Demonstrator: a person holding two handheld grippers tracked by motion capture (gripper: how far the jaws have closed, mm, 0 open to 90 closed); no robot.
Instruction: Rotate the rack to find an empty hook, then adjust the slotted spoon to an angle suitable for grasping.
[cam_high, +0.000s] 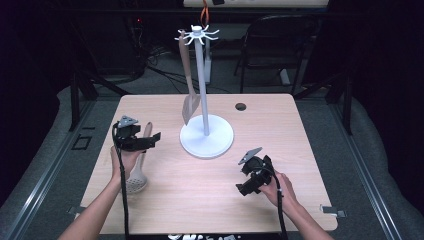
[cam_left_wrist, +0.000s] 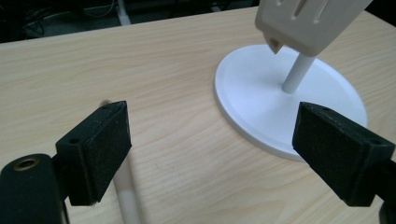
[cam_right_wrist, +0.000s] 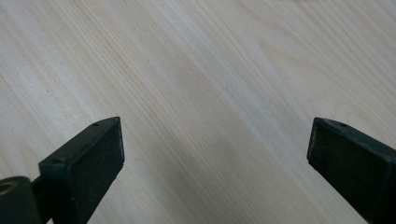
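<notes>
On the worktop (cam_high: 210, 195), the left gripper (cam_high: 150, 140) hovered over a slotted spoon (cam_high: 138, 175), jaws wide, gripping nothing. Right of the white stand (cam_high: 206, 142), the right gripper (cam_high: 245, 189) was wide open, empty.

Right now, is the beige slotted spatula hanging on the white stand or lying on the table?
Hanging: the beige slotted spatula dangles from a hook on the white stand, its blade above the round base.

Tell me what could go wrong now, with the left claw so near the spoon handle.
1. The left claw stands open over the spoon handle, which lies beside one finger, not centred; closing now might pinch only its edge or miss.
2. The rack base and the hanging spatula are close; lifting the spoon carelessly could knock the spatula or tip the rack.
</notes>
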